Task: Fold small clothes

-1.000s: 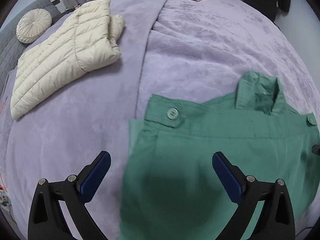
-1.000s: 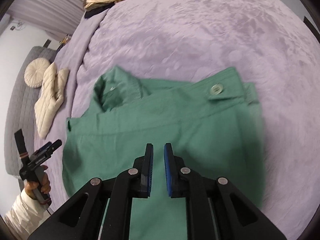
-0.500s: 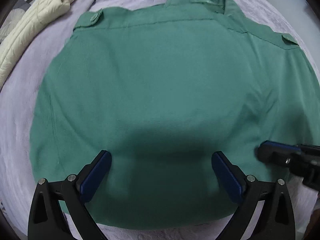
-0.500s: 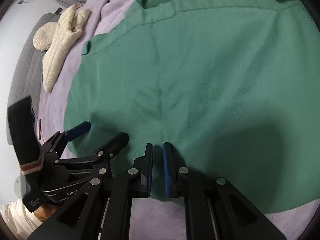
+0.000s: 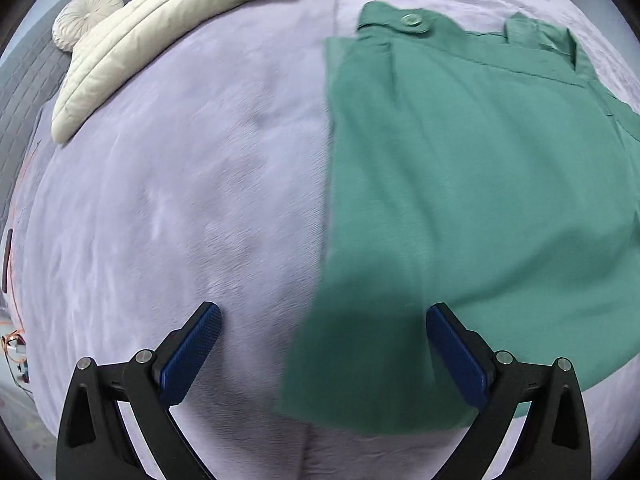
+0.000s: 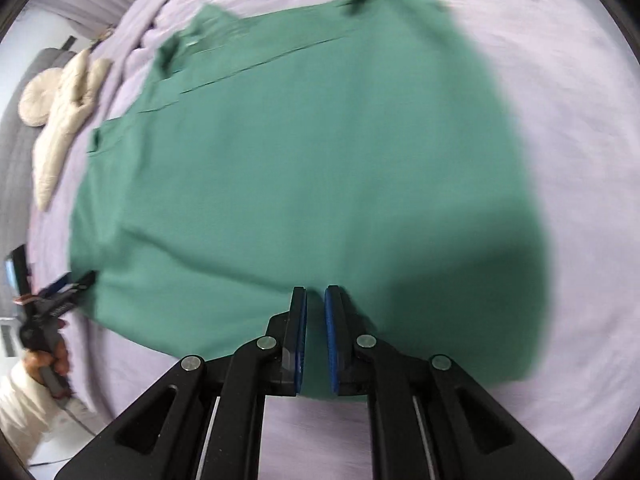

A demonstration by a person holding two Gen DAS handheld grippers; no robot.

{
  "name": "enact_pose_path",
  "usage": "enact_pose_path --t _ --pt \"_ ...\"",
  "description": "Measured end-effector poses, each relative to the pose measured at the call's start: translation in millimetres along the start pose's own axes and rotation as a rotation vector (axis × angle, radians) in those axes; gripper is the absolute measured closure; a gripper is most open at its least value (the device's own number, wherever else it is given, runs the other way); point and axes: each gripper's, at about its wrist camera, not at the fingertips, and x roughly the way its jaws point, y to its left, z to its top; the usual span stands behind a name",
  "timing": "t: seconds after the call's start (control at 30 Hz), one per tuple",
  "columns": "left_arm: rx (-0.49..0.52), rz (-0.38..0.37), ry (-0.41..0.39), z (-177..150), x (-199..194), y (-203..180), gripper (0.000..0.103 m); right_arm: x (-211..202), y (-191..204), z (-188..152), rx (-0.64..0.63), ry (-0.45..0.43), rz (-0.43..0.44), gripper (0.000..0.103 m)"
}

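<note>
A green shirt [image 5: 472,184] lies spread flat, back up, on the lilac bed cover [image 5: 180,200], collar at the far side. It also fills the right wrist view [image 6: 304,160]. My left gripper [image 5: 324,344] is open and empty, hovering over the shirt's lower left corner, one finger over bare cover, the other over the cloth. My right gripper [image 6: 315,320] has its jaws nearly together with a thin gap and holds nothing, just above the shirt's near hem. The left gripper also shows at the left edge of the right wrist view [image 6: 70,282].
A cream quilted jacket [image 5: 160,24] lies at the far left of the bed, with a round cushion [image 5: 86,20] on a grey sofa beyond it. Orange cables [image 5: 12,344] show at the bed's left edge.
My left gripper has swung left from above the shirt's middle to its left edge. My right gripper has shifted a little along the near hem. Both stay as they were, open and nearly shut.
</note>
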Motion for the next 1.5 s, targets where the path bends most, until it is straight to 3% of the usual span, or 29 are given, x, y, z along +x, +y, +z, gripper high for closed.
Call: enact_pose_path --t 0.03,0.1,0.17,0.2,0.3,0.4,0.53,0.67,0.77,0.83,0.93,1.07,1.3,1.4,1.5 --pt "-0.005 0.003 0.005 -4 2 4 0.000 -1 -14 -2 0.021 -0.004 -0.022 0.097" --pt "-0.038 -0.015 0.028 -9 1 12 0.000 -3 -43 -2 0.135 -0.004 0.029 0.101" --pt "-0.069 -0.011 0.053 -8 -6 14 0.000 -13 -54 1 0.226 -0.017 0.066 0.099" --pt "-0.071 -0.008 0.042 -5 -14 12 0.000 -22 -52 4 0.222 -0.045 0.068 0.093" --pt "-0.054 -0.039 -0.061 16 -43 0 0.000 -48 -38 24 0.166 -0.139 0.129 0.092" --pt "-0.036 -0.027 -0.138 57 -49 -18 0.000 -56 -21 59 0.109 -0.195 0.125 0.092" --pt "-0.081 0.015 -0.151 112 -22 -30 0.000 -32 -15 102 0.100 -0.186 0.075 0.091" --pt "-0.141 0.058 -0.057 143 30 -12 0.000 17 -27 122 0.136 -0.099 0.036 0.093" --pt "-0.197 -0.031 -0.008 137 47 8 0.000 25 -41 118 0.164 -0.098 0.092 0.097" --pt "-0.184 -0.009 -0.006 134 39 11 0.000 19 -42 117 0.173 -0.098 0.104 0.096" --pt "-0.123 0.030 -0.003 126 24 9 0.000 5 -39 113 0.163 -0.093 0.091 0.089" --pt "-0.112 -0.017 0.014 105 3 11 0.000 -17 -31 99 0.175 -0.117 0.114 0.058" --pt "-0.054 -0.055 0.014 65 -35 7 0.000 -33 -4 56 0.200 -0.104 0.167 0.055" --pt "-0.033 -0.058 0.014 41 -57 2 0.000 -36 12 36 0.209 -0.090 0.189 0.045" --pt "-0.018 -0.074 0.021 22 -73 1 0.000 -37 25 15 0.207 -0.075 0.208 0.045"
